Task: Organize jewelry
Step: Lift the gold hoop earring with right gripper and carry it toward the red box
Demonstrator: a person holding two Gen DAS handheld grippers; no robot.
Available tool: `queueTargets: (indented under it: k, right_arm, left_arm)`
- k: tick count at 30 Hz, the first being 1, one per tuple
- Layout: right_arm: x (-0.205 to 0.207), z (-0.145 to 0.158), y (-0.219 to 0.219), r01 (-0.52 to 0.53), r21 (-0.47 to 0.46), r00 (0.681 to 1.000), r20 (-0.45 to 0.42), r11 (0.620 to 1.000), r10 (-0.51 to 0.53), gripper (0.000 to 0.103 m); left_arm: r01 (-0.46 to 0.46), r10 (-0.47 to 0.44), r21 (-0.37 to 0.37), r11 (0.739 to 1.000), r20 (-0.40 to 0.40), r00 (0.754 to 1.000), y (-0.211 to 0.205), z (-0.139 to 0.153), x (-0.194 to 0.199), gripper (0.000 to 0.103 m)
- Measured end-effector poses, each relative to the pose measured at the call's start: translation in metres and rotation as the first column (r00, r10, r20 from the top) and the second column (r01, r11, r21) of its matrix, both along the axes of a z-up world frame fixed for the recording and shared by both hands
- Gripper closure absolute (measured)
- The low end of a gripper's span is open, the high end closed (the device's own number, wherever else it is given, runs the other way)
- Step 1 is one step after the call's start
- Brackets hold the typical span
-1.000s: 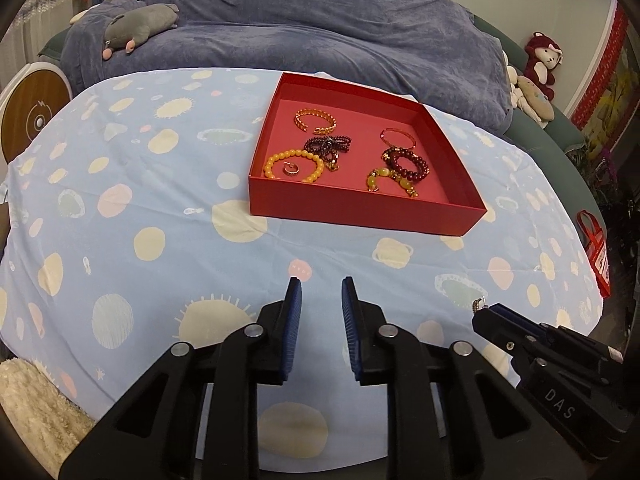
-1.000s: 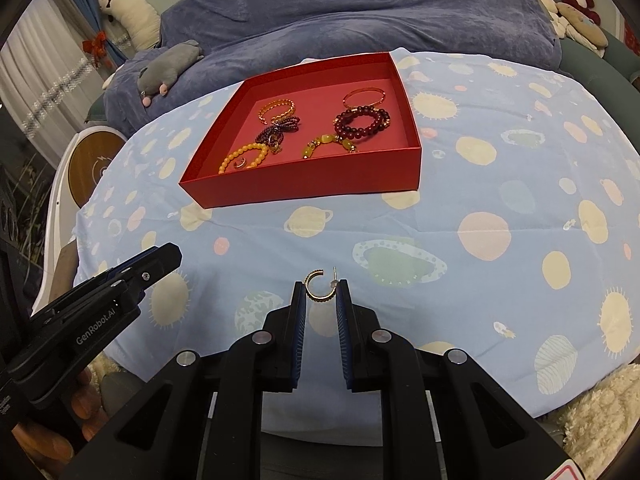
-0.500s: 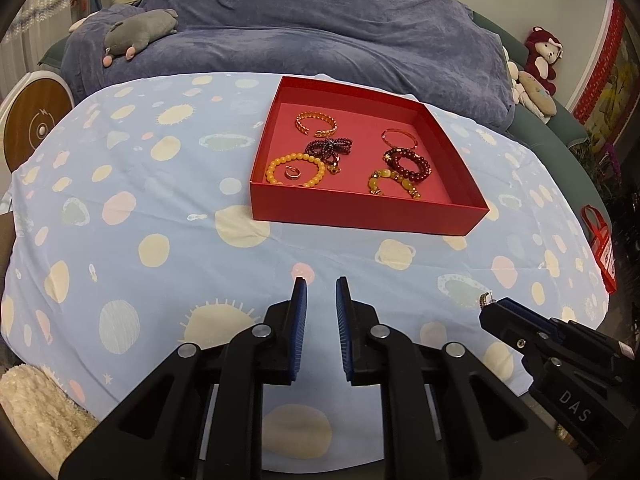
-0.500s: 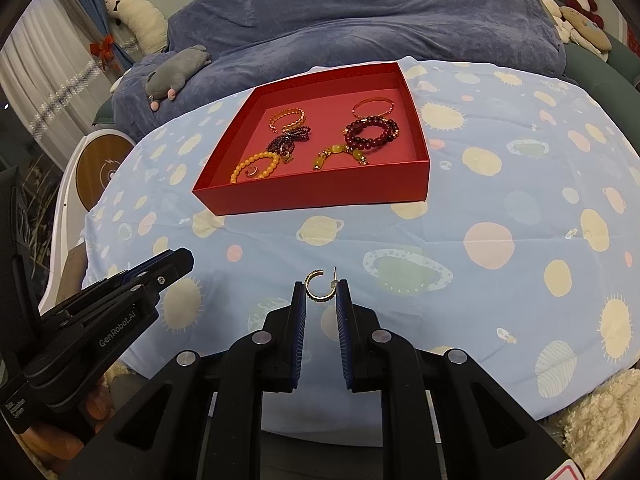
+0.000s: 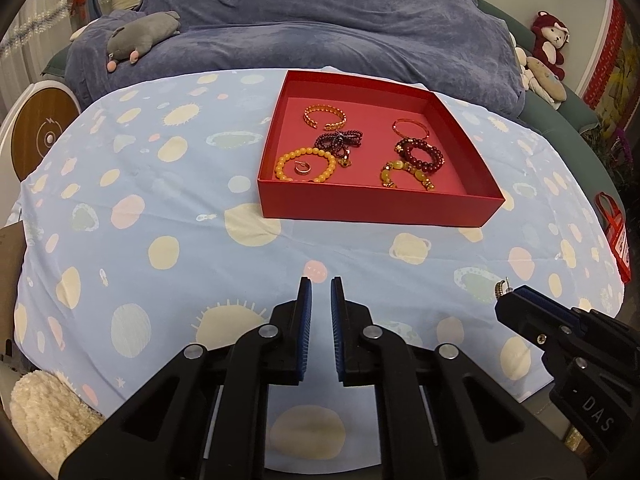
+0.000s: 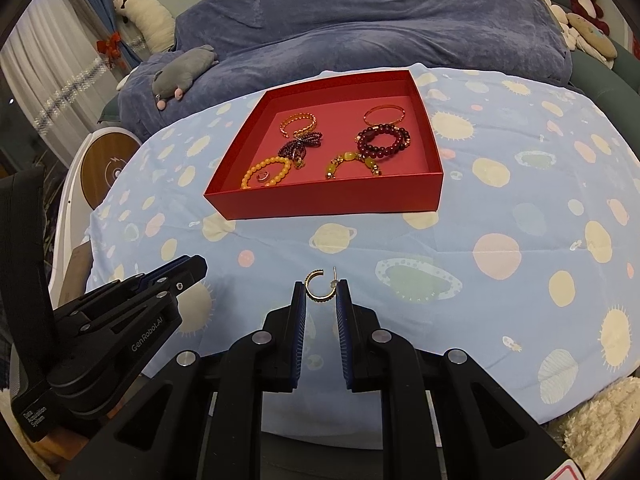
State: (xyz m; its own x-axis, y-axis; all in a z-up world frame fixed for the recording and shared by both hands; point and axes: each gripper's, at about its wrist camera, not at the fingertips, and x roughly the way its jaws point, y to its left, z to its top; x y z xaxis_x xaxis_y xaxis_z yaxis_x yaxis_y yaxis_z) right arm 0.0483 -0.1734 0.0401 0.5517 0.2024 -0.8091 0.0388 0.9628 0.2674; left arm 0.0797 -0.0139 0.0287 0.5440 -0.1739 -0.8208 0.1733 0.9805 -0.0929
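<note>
Planet-print cloth point(image 6: 460, 240) covers the table, with a blue-draped sofa point(image 6: 360, 20) behind it. At 12 o'clock from both cameras sits the red box point(image 6: 320, 200), already holding several bracelets; a small ring lies inside the yellow bead bracelet point(image 5: 306, 166) at the box's near-left corner.

Between its fingertips the right gripper point(image 6: 322, 294) pinches a gold hoop earring point(image 6: 320, 286), jaws narrowed to the hoop's width, the post sticking up by the right finger. It hangs above the cloth, well short of the box. The left gripper point(image 5: 318, 300) holds nothing; its jaws stand a narrow slit apart, low at 6 o'clock in its own view.

The step in hand looks like carrying the earring to the box. Done well, that likely means:
- keeping the pinch steady, since only the hoop's edges are caught;
- clearing the near wall before lowering;
- aiming for bare floor, perhaps by the ring, away from the bead strands;
- opening close to the floor so the hoop doesn't bounce or roll.
</note>
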Motion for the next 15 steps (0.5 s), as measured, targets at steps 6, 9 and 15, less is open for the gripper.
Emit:
queueTargets:
  k: [6, 9, 15]
  right_arm:
    - [0.002, 0.005, 0.002, -0.005, -0.005, 1.0, 0.009, 1.0, 0.005, 0.088]
    - [0.004, 0.007, 0.003, -0.007, -0.011, 1.0, 0.013, 1.0, 0.008, 0.088]
    - [0.008, 0.012, 0.004, -0.006, -0.02, 1.0, 0.021, 1.0, 0.006, 0.088]
  left_arm:
    - [0.003, -0.003, 0.001, 1.0, 0.002, 1.0, -0.001, 0.003, 0.001, 0.093]
    - [0.002, -0.002, -0.001, 1.0, 0.002, 1.0, -0.001, 0.004, 0.002, 0.093]
    - [0.004, -0.004, -0.004, 1.0, 0.009, 1.0, -0.002, 0.008, 0.005, 0.093]
